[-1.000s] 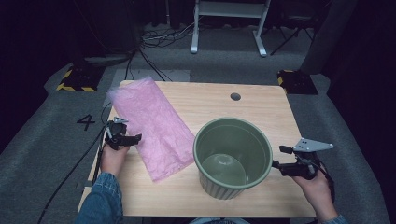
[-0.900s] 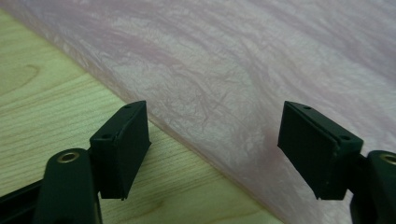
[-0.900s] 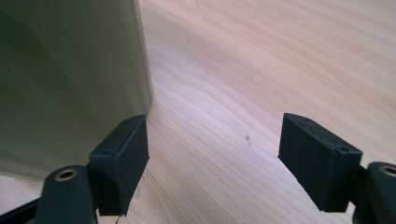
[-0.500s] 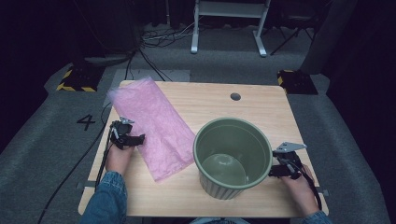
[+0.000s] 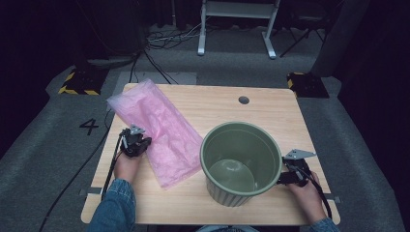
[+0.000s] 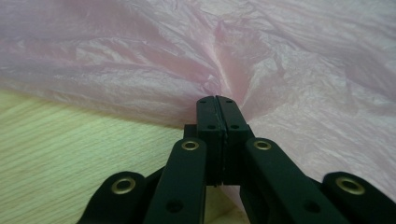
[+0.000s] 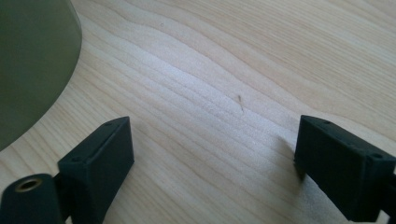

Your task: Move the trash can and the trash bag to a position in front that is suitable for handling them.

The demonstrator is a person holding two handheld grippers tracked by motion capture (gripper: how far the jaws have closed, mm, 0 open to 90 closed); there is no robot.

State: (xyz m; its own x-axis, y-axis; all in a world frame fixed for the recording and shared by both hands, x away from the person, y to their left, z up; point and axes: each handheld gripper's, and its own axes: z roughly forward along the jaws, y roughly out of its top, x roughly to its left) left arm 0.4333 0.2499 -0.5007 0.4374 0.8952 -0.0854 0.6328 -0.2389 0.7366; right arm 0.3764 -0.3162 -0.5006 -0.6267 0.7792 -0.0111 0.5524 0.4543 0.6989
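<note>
A crumpled pink plastic bag (image 5: 159, 130) lies flat on the left half of the wooden table (image 5: 270, 116). My left gripper (image 5: 145, 143) is at the bag's left edge. Its jaws have just been closing and now meet on a pinch of the pink film (image 6: 280, 60), whose creases run into the left gripper's tips (image 6: 216, 99). A green ribbed bucket (image 5: 227, 193) stands upright and empty at the front right. My right gripper (image 5: 280, 178) is low beside the bucket's right wall (image 7: 32, 60). Its jaws have just been opening wider, with only bare wood between them (image 7: 212, 135).
A round cable hole (image 5: 243, 100) sits near the table's far edge. The table's front right corner is just behind my right hand. Beyond the table lie grey carpet, cables and a white stand's legs (image 5: 237, 29).
My right hand has come down from above the bucket's rim to the table beside it, its jaws spreading. My left gripper's jaws have closed on the bag's edge.
</note>
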